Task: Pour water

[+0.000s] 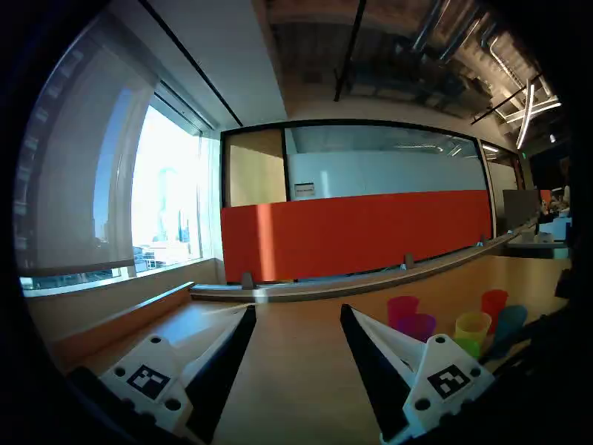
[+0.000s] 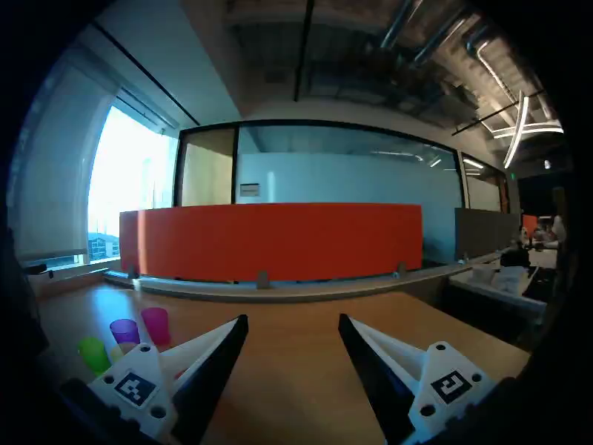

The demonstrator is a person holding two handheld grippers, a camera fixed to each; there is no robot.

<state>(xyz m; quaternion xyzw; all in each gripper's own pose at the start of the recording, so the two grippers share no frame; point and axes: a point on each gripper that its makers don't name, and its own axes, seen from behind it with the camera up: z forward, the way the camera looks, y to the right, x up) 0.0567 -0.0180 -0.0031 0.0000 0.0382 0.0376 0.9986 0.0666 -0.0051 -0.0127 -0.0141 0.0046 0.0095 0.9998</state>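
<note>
The left gripper view sits low over the wooden desk. It faces the desk's far edge and the orange partition standing there, with the window on its left and the cups close on its right. The right gripper view is just as low and faces the same partition, cups near on its left, window beyond. Both views share all four.

Left gripper — fingers apart, empty — coloured cups nearby
</note>
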